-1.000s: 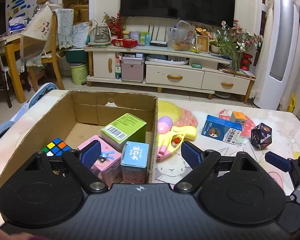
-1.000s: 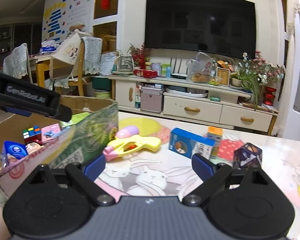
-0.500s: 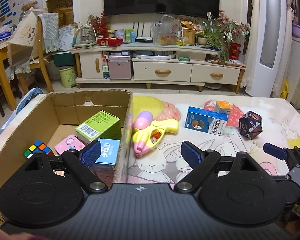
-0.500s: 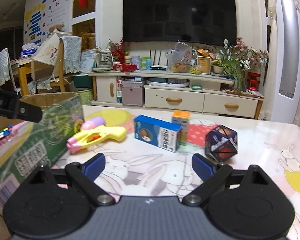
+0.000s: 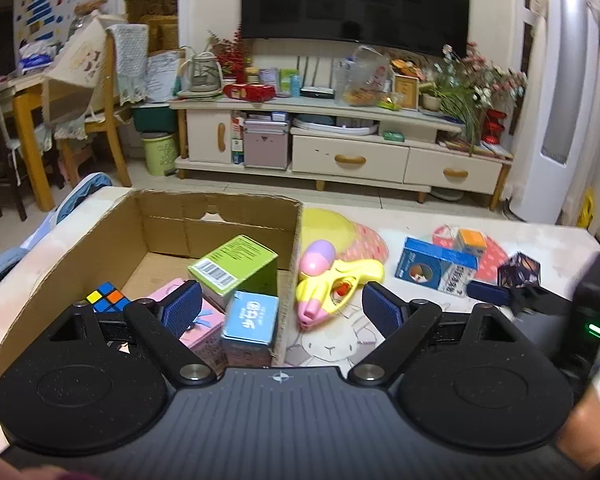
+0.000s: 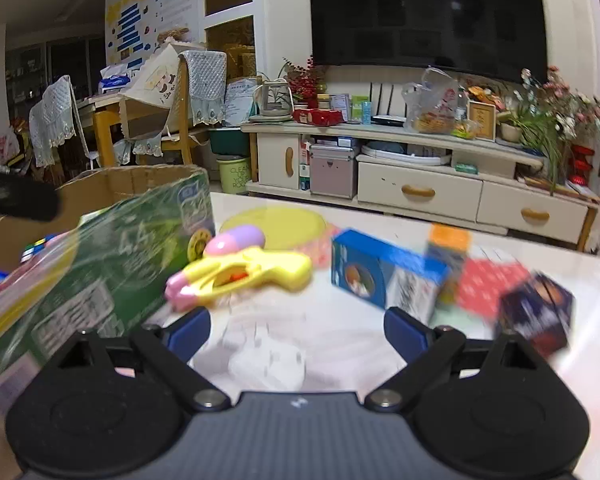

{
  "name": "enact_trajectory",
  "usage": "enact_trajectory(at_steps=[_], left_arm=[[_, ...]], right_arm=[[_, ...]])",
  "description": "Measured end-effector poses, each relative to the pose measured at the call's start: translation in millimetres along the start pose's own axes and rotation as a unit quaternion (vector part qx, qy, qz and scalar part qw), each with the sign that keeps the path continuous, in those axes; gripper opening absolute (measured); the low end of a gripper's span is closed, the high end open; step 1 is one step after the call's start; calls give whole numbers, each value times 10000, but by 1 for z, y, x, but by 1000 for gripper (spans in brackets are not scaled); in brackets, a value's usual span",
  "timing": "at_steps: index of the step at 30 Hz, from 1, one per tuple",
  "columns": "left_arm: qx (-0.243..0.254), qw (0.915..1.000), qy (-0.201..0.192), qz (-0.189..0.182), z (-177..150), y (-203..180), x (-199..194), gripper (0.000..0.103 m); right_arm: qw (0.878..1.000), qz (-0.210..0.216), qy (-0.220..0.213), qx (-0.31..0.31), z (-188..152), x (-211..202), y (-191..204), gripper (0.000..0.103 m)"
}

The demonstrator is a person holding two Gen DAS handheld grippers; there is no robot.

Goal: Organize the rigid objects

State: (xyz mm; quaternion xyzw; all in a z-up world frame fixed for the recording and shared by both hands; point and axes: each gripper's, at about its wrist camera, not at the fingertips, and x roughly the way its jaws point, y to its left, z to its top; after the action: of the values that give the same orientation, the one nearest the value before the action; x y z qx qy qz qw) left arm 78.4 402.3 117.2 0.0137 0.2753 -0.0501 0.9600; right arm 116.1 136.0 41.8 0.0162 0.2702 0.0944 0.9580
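An open cardboard box stands at the left and holds a green box, a pink box, a light blue box and a colour cube. My left gripper hovers open and empty over the box's right wall. On the table to the right lie a yellow and pink toy gun, a blue carton, a small orange-topped box and a dark faceted ball. My right gripper is open and empty, low in front of the gun and the carton.
A yellow round lid lies behind the gun. The box's green printed outer wall stands close on the right gripper's left. The table's far edge runs behind the toys, with a TV cabinet beyond. A hand holds the right gripper.
The right gripper has come forward, lower and leftward, so the toys loom larger and blurred. In the left view its blue pad has slid left beside the dark ball. The left gripper stays open.
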Motion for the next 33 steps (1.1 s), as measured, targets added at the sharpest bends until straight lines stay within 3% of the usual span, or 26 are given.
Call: enact_trajectory(at_steps=[6, 12, 19, 21, 23, 26, 33], left_arm=[[-247, 9997, 6, -6, 4, 9, -2, 103], [-479, 9988, 118, -68, 3, 7, -2, 103], [-437, 9990, 116, -16, 3, 0, -1, 103], [-458, 9988, 170, -21, 3, -2, 1, 103], [-466, 9987, 223, -1, 2, -1, 4, 103], [-459, 9986, 240, 73, 3, -4, 5, 103], [-415, 9986, 328, 92, 2, -7, 9, 103]], right_arm=[[9996, 120, 204, -136, 17, 45, 6, 93], [9924, 889, 274, -804, 26, 62, 9, 94], [9675, 1973, 702, -1417, 47, 79, -4, 94], [9558, 2213, 837, -1747, 50, 83, -1, 99], [9460, 2263, 857, -2159, 50, 86, 1, 100], [9282, 2527, 1229, -2438, 50, 98, -3, 100], [9111, 2661, 1390, -2825, 52, 121, -3, 102]])
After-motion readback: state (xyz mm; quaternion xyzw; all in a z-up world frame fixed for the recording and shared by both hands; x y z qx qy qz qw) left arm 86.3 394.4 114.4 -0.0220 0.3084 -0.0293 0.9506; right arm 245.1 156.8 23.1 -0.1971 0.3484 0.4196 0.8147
